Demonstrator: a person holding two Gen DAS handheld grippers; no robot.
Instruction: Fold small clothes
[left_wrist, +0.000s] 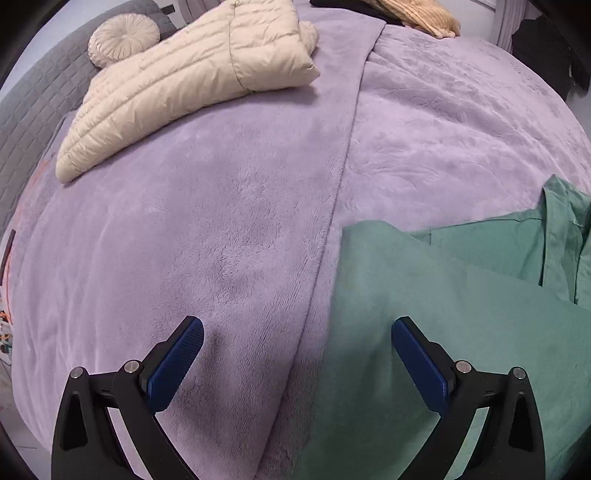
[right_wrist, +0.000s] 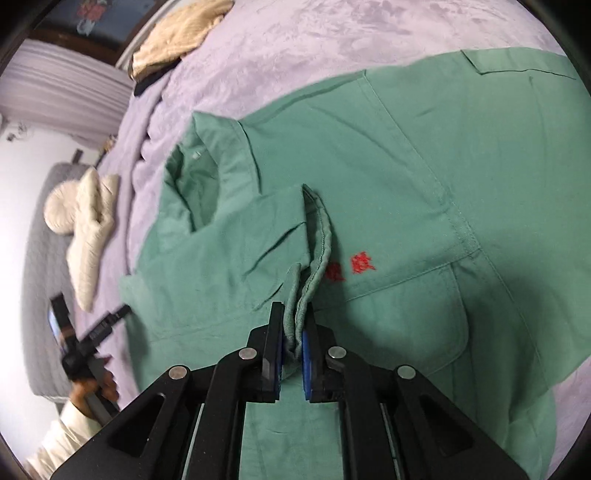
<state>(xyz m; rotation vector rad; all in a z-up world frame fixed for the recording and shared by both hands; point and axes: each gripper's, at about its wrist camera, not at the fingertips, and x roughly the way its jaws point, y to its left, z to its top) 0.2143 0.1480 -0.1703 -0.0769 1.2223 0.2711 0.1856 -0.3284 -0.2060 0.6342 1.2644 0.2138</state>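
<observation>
A green shirt (right_wrist: 406, 177) with red embroidered characters lies spread on the purple blanket (right_wrist: 295, 40). My right gripper (right_wrist: 293, 325) is shut on a hemmed edge of the shirt and holds that fold lifted over the shirt's front, near the collar. In the left wrist view the shirt (left_wrist: 424, 314) fills the lower right. My left gripper (left_wrist: 295, 332) is open and empty, hovering over the shirt's left edge and the blanket (left_wrist: 184, 240). The left gripper also shows in the right wrist view (right_wrist: 92, 336), held by a hand.
A cream quilted jacket (left_wrist: 177, 85) lies at the far left of the bed beside a round cream cushion (left_wrist: 122, 40). A tan knitted garment (left_wrist: 417, 14) lies at the far edge. A grey quilted headboard (left_wrist: 29, 110) borders the left.
</observation>
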